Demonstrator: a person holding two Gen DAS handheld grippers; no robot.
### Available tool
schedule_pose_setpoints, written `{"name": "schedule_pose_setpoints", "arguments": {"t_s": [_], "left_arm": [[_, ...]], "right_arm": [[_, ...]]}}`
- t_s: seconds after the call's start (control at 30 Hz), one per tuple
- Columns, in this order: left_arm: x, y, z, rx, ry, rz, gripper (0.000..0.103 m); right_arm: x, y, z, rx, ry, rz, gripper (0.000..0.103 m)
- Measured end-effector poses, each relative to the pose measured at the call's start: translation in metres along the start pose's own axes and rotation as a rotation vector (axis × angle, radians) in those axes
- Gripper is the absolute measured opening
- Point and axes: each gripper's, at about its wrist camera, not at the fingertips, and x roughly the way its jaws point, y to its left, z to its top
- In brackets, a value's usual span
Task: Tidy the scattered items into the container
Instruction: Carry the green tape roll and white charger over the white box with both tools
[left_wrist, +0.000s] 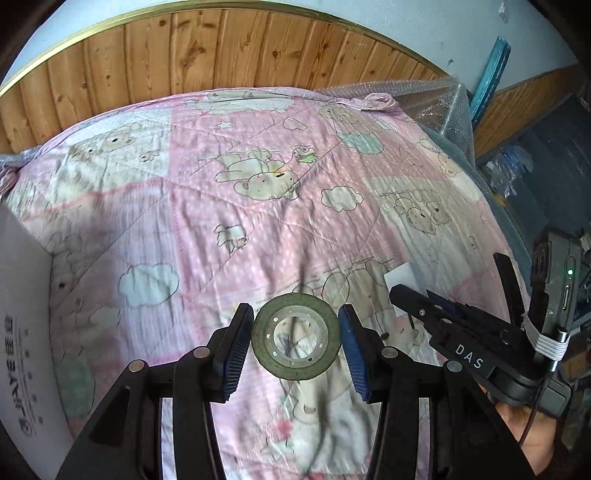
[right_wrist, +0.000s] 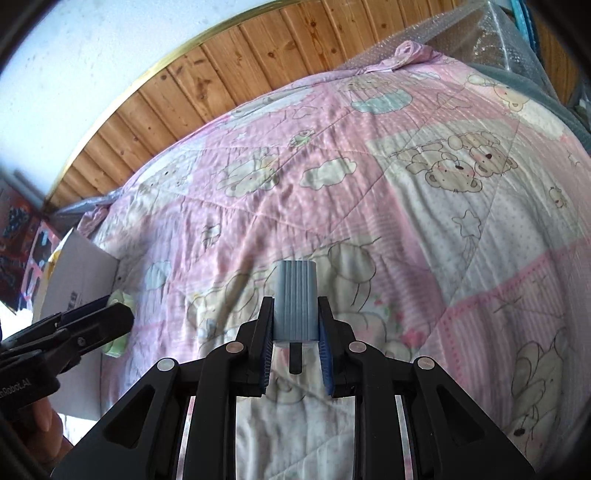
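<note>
The left gripper pinches a tape roll in its jaws; the right gripper clamps a grey ribbed block. Both picks look done (judging by the lift), so next comes carrying them left to the cardboard box

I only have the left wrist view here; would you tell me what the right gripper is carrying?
Observer: The right gripper is shut on a ribbed blue-grey block.
Operator: Is anything under the block?
Observer: A short black stub sticks out below it.
Operator: How does my tape look from there?
Observer: Side-on, the roll of tape pokes out above and below the left gripper, right beside the white cardboard box.
</note>
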Motion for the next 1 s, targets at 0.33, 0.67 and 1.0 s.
{"name": "schedule_pose_setpoints", "arguments": {"t_s": [0.33, 0.67, 1.0], "left_arm": [[-0.072, 0.02, -0.075, -0.08, -0.045, 0.045, 0.049], [-0.13, 0.038, -0.122, -0.137, -0.136, 0.086, 0.049], [-0.174, 0.05, -0.16, -0.164, -0.217, 0.099, 0.049]], "right_arm": [[-0.029, 0.035, -0.056, -0.104, 0.044, 0.006, 0.022], [-0.057, 0.079, -0.101, -0.219, 0.058, 0.038, 0.022], [-0.084, 0.121, -0.136, -0.32, 0.046, 0.071, 0.022]]}}
